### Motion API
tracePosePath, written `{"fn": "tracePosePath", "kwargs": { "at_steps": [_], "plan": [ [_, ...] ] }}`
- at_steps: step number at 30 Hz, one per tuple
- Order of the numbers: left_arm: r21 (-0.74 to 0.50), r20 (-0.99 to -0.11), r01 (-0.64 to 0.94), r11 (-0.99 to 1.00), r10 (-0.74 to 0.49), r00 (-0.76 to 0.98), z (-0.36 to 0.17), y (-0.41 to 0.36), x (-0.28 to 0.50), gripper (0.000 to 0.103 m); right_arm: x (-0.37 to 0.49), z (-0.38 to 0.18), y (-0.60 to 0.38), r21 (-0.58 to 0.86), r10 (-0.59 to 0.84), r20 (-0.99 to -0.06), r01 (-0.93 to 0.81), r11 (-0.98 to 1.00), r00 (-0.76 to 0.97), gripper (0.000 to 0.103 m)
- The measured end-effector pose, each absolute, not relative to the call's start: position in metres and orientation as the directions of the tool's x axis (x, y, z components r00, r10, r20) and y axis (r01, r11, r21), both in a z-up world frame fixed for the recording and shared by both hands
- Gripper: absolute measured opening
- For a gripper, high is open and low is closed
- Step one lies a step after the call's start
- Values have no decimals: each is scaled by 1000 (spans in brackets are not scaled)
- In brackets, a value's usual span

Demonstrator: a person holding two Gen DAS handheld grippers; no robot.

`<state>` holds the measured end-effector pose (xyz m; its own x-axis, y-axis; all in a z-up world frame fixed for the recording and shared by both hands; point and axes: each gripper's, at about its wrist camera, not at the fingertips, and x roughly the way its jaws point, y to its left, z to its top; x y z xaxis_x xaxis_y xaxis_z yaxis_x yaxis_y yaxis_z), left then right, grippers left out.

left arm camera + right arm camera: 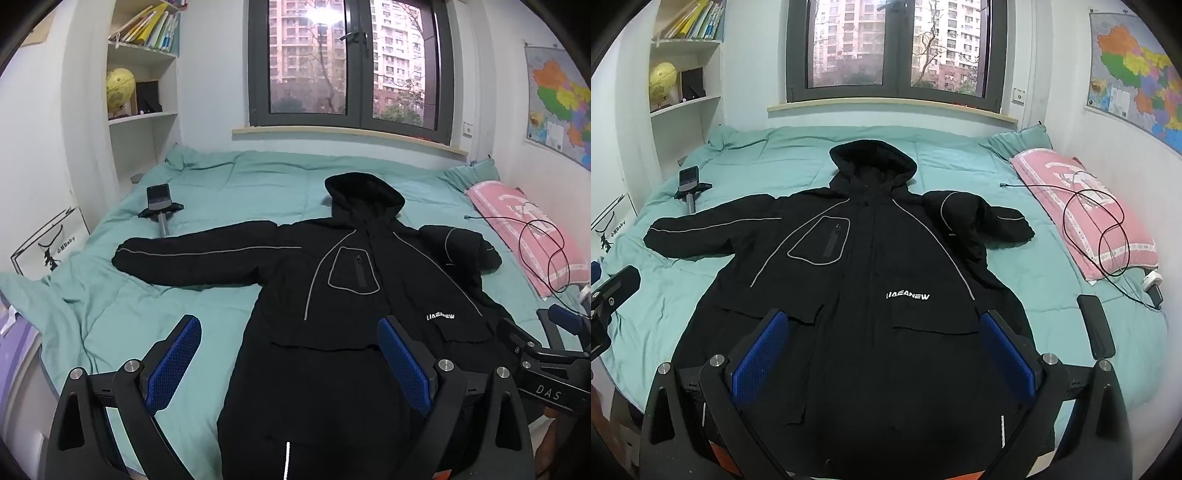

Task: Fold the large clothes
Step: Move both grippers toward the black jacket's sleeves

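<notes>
A: A large black hooded padded jacket with grey piping (pixel 871 280) is seen spread face-up on the bed covered in teal quilted bedding (pixel 960 166), hood toward the far window.

B: Its left-hand sleeve is stretched out flat; the right-hand sleeve is doubled back near the pink patterned pillow (pixel 1086 214), over which a black cable (pixel 1108 221) is looped.

A: The left tool (pixel 290 363) is held released, blue pads wide apart above the jacket's near hem, nothing gripped.

B: The right tool (pixel 884 356) is likewise held released over the lower front, nothing pressed between the pads.

A: A grey handheld device with a handle (pixel 159 206) is seen lying far left on the bedding, just beyond the outstretched sleeve.
</notes>
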<state>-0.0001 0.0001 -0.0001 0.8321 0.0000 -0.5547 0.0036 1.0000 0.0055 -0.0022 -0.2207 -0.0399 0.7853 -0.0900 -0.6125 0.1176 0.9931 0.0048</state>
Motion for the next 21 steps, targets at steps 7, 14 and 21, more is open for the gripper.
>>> {"fn": "tracePosePath", "kwargs": {
  "at_steps": [7, 14, 21],
  "plan": [
    [30, -555, -3, 1000, 19, 831, -4, -3, 4, 96, -1, -43, -221, 15, -87, -618, 122, 992, 782, 103],
    [31, -560, -12, 999, 28, 828, -10, 4, 9, 96, 3, -47, -222, 22, -86, -624, 128, 992, 776, 103],
    [23, -568, -5, 1000, 17, 823, -17, 6, 19, 96, 16, -55, -221, 22, -86, -644, 131, 991, 761, 103]
  ]
}}
